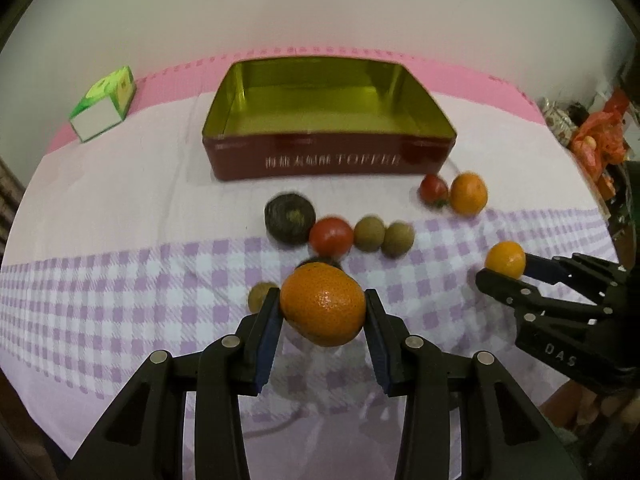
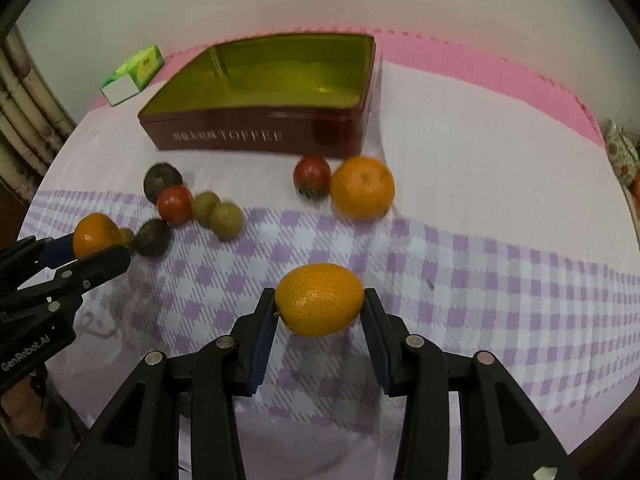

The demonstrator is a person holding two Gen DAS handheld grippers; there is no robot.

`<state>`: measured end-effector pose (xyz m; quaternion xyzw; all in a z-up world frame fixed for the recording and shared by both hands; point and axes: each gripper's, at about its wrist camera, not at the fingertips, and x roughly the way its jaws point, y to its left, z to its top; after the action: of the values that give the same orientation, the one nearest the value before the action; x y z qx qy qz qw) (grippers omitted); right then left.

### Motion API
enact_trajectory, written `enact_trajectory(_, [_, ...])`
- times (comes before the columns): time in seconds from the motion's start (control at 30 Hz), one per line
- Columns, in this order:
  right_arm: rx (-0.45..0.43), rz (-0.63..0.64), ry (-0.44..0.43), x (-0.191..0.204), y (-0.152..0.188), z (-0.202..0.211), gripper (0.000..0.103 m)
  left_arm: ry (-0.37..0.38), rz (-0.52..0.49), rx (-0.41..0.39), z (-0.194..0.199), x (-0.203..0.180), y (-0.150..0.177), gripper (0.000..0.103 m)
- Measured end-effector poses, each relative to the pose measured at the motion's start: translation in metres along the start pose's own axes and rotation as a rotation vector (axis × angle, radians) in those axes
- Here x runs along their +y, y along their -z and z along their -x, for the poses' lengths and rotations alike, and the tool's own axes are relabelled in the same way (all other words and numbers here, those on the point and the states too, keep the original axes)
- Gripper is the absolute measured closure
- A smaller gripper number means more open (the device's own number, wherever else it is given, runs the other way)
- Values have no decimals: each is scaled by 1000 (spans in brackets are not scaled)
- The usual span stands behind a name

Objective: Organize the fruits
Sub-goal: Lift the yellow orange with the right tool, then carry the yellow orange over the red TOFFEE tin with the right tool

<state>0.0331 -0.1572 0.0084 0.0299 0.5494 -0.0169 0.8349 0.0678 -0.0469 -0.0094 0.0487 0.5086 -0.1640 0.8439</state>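
My left gripper (image 1: 322, 305) is shut on an orange mandarin (image 1: 323, 304), held above the checked cloth; it also shows at the left of the right wrist view (image 2: 96, 236). My right gripper (image 2: 319, 300) is shut on a yellow-orange citrus (image 2: 319, 299), also seen in the left wrist view (image 1: 505, 260). An open red toffee tin (image 1: 320, 160) with a gold inside stands at the back, empty. On the cloth lie a dark fruit (image 1: 290, 218), a tomato (image 1: 331, 236), two kiwis (image 1: 384, 236), another tomato (image 1: 433, 189) and an orange (image 1: 469, 194).
A green and white carton (image 1: 104, 104) lies at the back left by the wall. A small kiwi (image 1: 260, 296) sits just left of my left fingers. A second dark fruit (image 2: 152, 238) lies near the left gripper. Bags and clutter (image 1: 596, 136) stand past the right edge.
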Motion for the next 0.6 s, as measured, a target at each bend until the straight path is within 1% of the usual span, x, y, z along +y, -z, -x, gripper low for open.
enact_trajectory(0.23, [-41,22,-6,4,-24,6,64,0,17,-71,9,13,-34,62])
enact_trajectory(0.4, [-82,25,-14,3,-46,10,64,-40,27,-111,2,24,-60,62])
enact_trajectory(0.6, [-120,23,-18,0,-78,11,64,-77,52,-127,-9,45,-88,62])
